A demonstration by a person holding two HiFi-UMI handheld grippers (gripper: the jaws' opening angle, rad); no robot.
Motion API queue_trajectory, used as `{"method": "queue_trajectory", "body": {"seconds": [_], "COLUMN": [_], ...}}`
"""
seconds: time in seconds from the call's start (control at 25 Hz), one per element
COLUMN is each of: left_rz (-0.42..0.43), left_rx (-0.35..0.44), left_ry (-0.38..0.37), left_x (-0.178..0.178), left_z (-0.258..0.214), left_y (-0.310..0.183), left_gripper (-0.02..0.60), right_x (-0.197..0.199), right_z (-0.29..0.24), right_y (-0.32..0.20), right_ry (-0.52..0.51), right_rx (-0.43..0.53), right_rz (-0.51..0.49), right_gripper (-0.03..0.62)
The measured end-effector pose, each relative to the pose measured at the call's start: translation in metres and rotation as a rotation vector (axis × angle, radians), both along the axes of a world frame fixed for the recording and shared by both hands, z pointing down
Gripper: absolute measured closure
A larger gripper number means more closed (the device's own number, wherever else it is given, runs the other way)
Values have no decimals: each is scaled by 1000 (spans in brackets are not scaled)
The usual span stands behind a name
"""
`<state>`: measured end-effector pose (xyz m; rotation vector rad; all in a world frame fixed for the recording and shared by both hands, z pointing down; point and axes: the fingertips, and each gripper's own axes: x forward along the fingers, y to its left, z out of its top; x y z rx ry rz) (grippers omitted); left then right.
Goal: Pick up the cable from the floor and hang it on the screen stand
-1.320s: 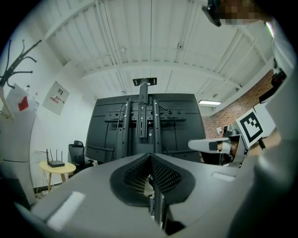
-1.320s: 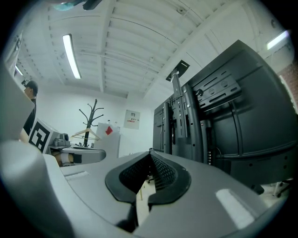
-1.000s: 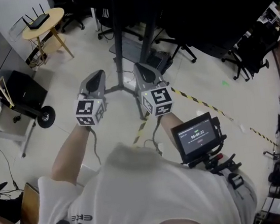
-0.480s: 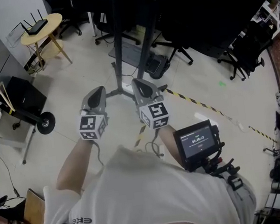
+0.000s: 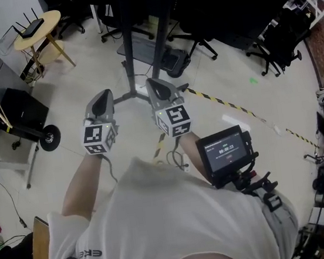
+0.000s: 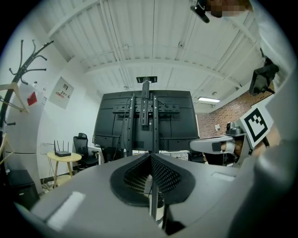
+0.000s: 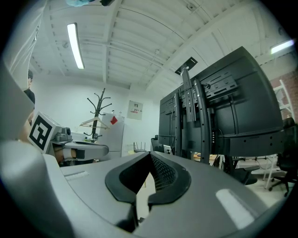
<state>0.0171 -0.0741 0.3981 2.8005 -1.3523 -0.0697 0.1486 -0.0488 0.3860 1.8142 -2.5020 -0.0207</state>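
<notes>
**Fingers shut on both grippers, nothing in them, cable not picked up yet**

Your left gripper [image 5: 103, 95] and right gripper [image 5: 155, 84] are held out side by side in front of you. Both aim at the tall black metal screen stand [image 5: 129, 47]. In the left gripper view the ribbed fingers [image 6: 164, 175] are pressed together with nothing between them. It's the same in the right gripper view [image 7: 163, 174].

As for the cable, honestly I can't pin it down. The only candidate is a thin pale loop of cord [image 5: 179, 158] lying on the light floor [image 5: 233, 87], just beside your right forearm. It could equally be the gripper's own lead.

My guess on handling: it'll be light and floppy, and a bit slippery in the jacket. Open up and pinch it mid-length, or across a couple of loops, rather than at a plug. That way both ends hang evenly. Drape it over a bracket on the back of the stand [image 6: 146, 116], or it'll probably slither off.
</notes>
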Motion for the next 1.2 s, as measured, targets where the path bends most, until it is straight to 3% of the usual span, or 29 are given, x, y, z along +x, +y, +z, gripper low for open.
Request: {"method": "queue_trajectory", "body": {"seconds": [1.2], "left_rz": [-15], "left_rx": [8], "left_ry": [-15], "left_x": [0], "left_z": [8], "left_y": [-3], "left_gripper": [578], "right_x": [13], "right_z": [20], "right_y": [6], "right_ry": [8], "right_rx": [-49], "right_rz": [56], "right_gripper": [583]}}
